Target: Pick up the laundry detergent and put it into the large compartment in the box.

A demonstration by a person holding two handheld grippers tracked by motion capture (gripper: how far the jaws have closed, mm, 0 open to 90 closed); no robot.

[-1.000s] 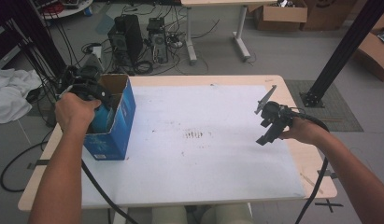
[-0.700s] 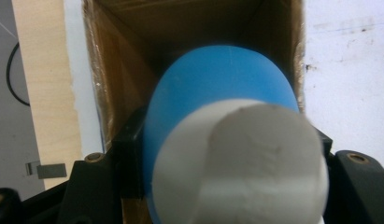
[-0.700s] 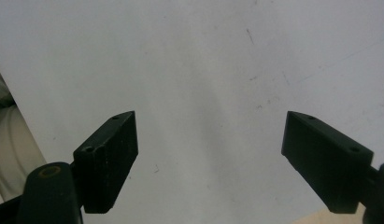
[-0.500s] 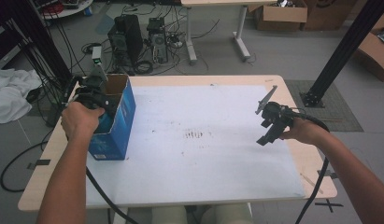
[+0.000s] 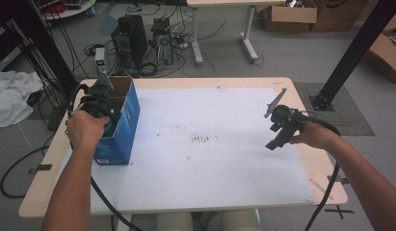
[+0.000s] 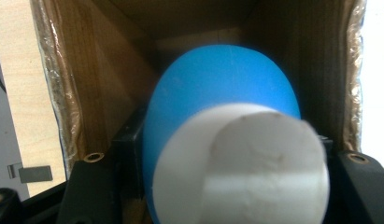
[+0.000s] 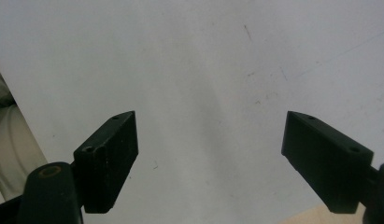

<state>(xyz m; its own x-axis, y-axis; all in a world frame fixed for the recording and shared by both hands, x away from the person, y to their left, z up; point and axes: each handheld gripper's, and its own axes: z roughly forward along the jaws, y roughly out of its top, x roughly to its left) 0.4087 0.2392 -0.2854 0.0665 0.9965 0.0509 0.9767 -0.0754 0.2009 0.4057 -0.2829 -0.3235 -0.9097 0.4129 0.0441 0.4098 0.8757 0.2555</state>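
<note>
The left gripper [image 6: 227,186] points down into an open blue cardboard box [image 5: 122,126], its jaws closed on a blue bottle with a white cap [image 6: 227,140]; the cap fills the foreground of the left gripper view, the blue body runs away below it, and the brown inner walls of the box [image 6: 133,56] rise on every side. In the high view the left gripper [image 5: 100,102] sits at the box's open top, gripped by the left hand [image 5: 85,129], with its black cable [image 5: 101,197] trailing back toward the near table edge. The box stands upright at the left end of the table, on the white sheet [image 5: 205,178] that covers most of the pale wooden table [image 5: 325,178]. Well apart, near the right edge, the right hand [image 5: 315,137] holds the right gripper [image 5: 277,137] above the sheet; in the right gripper view its jaws [image 7: 210,158] stand wide apart with nothing between them, the scuffed white surface [image 7: 203,70] beneath. Faint dark marks [image 5: 201,139] show at the sheet's middle.
</note>
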